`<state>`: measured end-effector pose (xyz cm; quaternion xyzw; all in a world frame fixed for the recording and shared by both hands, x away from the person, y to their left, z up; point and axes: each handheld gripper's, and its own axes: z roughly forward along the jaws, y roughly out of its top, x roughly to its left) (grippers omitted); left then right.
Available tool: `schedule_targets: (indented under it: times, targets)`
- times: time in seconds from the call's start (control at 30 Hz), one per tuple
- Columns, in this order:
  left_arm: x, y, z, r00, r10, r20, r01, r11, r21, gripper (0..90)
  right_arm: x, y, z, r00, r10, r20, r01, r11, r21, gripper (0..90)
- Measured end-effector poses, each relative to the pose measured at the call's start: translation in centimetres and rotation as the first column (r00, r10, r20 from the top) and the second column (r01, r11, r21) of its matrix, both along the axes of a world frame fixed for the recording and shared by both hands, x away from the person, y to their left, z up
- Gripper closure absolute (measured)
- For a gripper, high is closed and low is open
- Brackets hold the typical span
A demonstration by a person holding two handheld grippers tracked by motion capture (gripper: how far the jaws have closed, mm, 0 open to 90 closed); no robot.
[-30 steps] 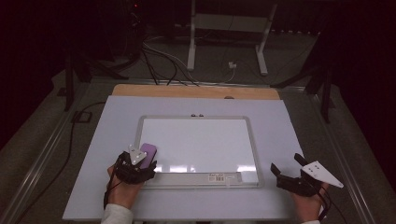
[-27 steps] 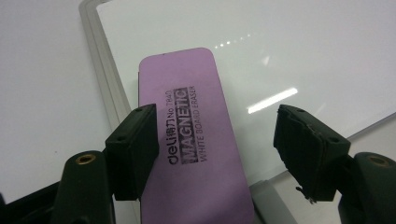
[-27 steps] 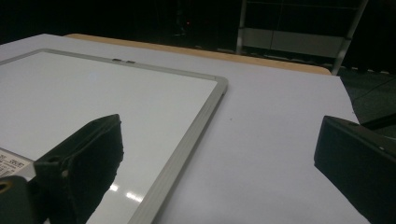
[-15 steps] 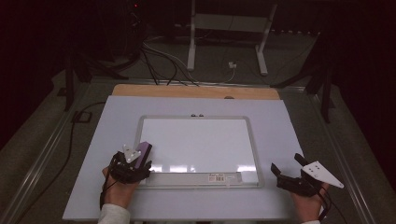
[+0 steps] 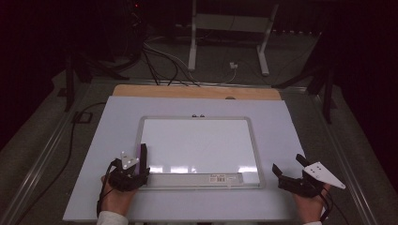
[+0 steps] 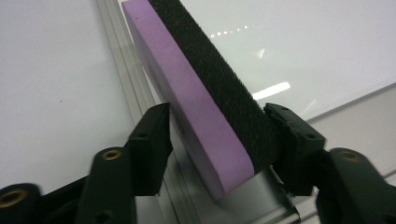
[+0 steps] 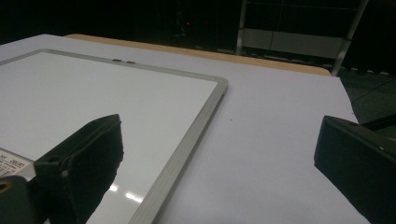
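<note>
Pinching a purple foam eraser (image 6: 205,116) with black felt, left gripper (image 5: 133,172) jaws.

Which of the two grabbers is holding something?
The left gripper. Its jaws pinch a purple eraser at the whiteboard edge, while the right gripper gapes with nothing between its jaws.

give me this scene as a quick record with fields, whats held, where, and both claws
held item: purple foam eraser block with black felt face
held by: left claw, jaws shut on its two faces
eraser position: over the near-left corner of the silver-framed rectangular whiteboard, black face toward the board's middle
right claw: open, holding nothing, beside the board's near-right corner
whiteboard surface: blank, no marks visible
support: pale lavender flat tabletop
</note>
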<state>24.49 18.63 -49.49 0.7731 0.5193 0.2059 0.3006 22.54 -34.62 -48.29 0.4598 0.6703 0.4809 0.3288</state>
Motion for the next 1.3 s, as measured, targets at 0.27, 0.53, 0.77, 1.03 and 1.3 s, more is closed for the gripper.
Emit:
schedule_targets:
  times: [0.27,0.53,0.77,1.03,1.3]
  targets:
    - [-0.7,0.1,0.1,0.9991,0.043,0.002,-0.043,0.9990,0.011,54.8,0.0,0.0,0.0,1.0000,0.000,0.001,0.000,1.000,-0.001,1.8]
    - [-1.9,0.1,0.1,0.9985,0.055,0.007,-0.055,0.9985,0.003,61.6,0.0,0.1,0.0,1.0000,0.001,0.002,-0.001,1.000,0.001,1.8]
    - [-2.9,0.1,0.1,0.9980,0.063,0.003,-0.063,0.9980,-0.008,63.6,0.0,0.2,0.1,1.0000,0.003,0.002,-0.003,1.000,-0.002,1.8]
    - [-4.0,0.1,0.2,0.9975,0.070,-0.002,-0.070,0.9971,-0.029,62.9,0.0,0.2,0.1,1.0000,0.004,0.002,-0.004,1.000,-0.003,1.8]
    - [-5.0,0.2,0.1,0.9977,0.066,-0.016,-0.067,0.9960,-0.058,62.3,0.0,0.3,0.0,1.0000,0.006,0.002,-0.006,1.000,-0.006,1.8]
